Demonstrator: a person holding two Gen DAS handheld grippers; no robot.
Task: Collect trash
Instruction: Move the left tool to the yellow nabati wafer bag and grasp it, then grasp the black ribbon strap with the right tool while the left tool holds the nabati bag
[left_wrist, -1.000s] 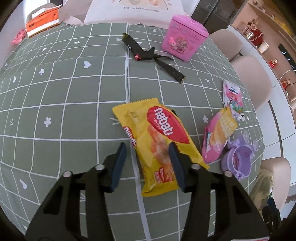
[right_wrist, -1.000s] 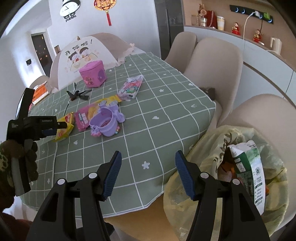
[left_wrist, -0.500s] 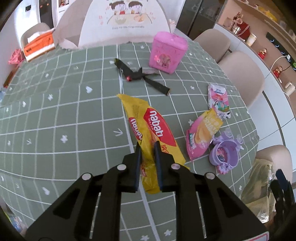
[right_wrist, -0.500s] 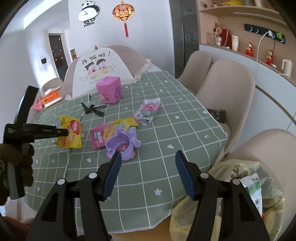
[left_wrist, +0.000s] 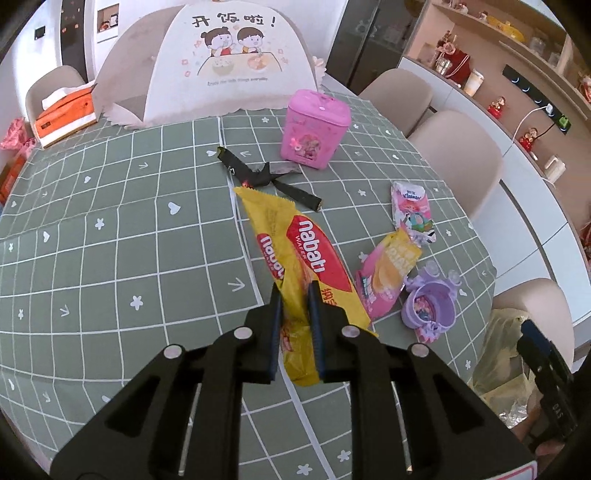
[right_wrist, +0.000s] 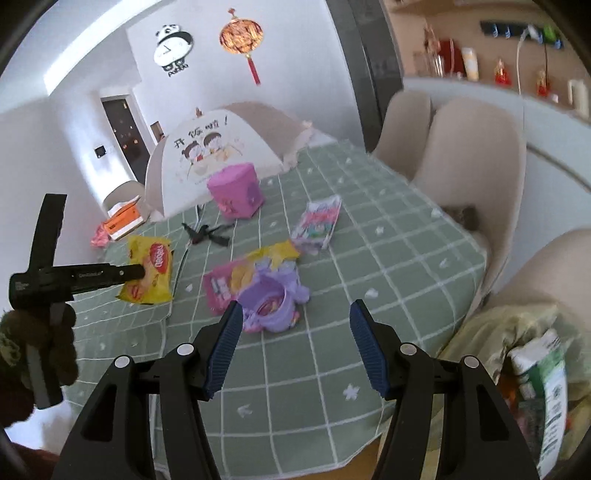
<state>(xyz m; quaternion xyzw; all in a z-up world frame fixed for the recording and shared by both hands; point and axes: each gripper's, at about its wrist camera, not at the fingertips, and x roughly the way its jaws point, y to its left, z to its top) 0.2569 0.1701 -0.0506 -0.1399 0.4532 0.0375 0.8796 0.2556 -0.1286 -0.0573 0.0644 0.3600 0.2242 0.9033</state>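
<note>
A: Yellow wafer wrapper pinched at its near end by our left gripper, lifted off the table's middle.

B: Right gripper spread wide, holding nothing. Trash bag hangs off the table's near right corner, carton already in.

A: Left to collect, we judge: pink wrapper, white packet, black strip.
</note>
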